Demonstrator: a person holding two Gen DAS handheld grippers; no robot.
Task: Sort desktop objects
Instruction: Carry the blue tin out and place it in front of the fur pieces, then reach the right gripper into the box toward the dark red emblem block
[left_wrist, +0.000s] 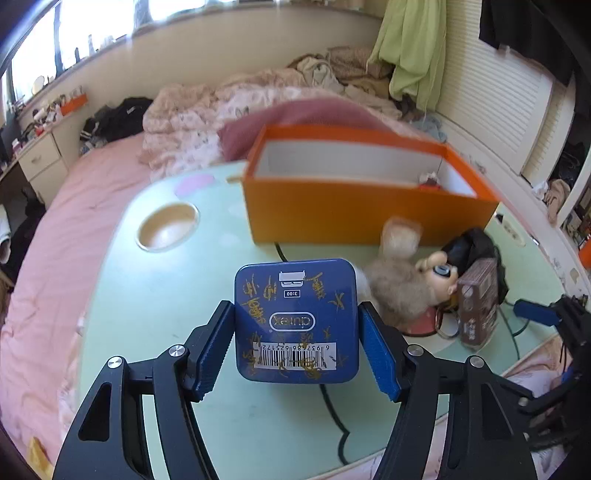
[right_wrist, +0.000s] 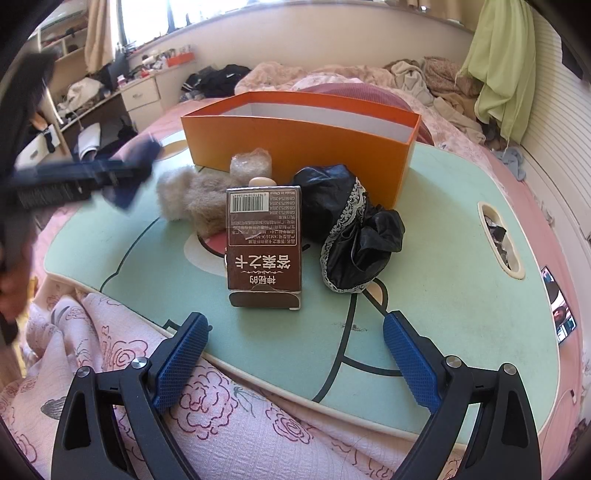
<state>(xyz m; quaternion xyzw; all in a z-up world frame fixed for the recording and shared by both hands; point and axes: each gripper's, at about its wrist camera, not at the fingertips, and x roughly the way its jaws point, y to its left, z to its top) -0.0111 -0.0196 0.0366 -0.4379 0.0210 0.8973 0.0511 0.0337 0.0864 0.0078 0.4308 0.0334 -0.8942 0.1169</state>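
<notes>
Between the blue pads of our left gripper (left_wrist: 296, 345) sits a blue square tin (left_wrist: 295, 321) with gold writing and a barcode label; both pads press against its sides, so we are pinching it and holding it clear of the mint-green lap table (left_wrist: 155, 295) below. Beyond the tin, at the far side of the table, stands an open orange box (left_wrist: 354, 206) with a white interior, and a small item lies in its right end, too small for us to tell what it is. Left of the box, a round cup recess (left_wrist: 168, 225) is sunk into the table top.

Our right gripper (right_wrist: 295, 362) hovers over the near edge of the same table with its pads spread wide and nothing between them. Ahead of it a brown card box (right_wrist: 264, 243) printed with Chinese characters lies flat. A furry beige plush toy (right_wrist: 192, 203) lies just beside it on the left, and a crumpled black garment (right_wrist: 351, 236) with lace trim lies just to its right. All three sit in front of the orange box. In this view the left gripper appears as a dark blur at the left edge, with the tin a blue smear. A pink floral blanket (right_wrist: 207, 413) lies under the table's near edge.
</notes>
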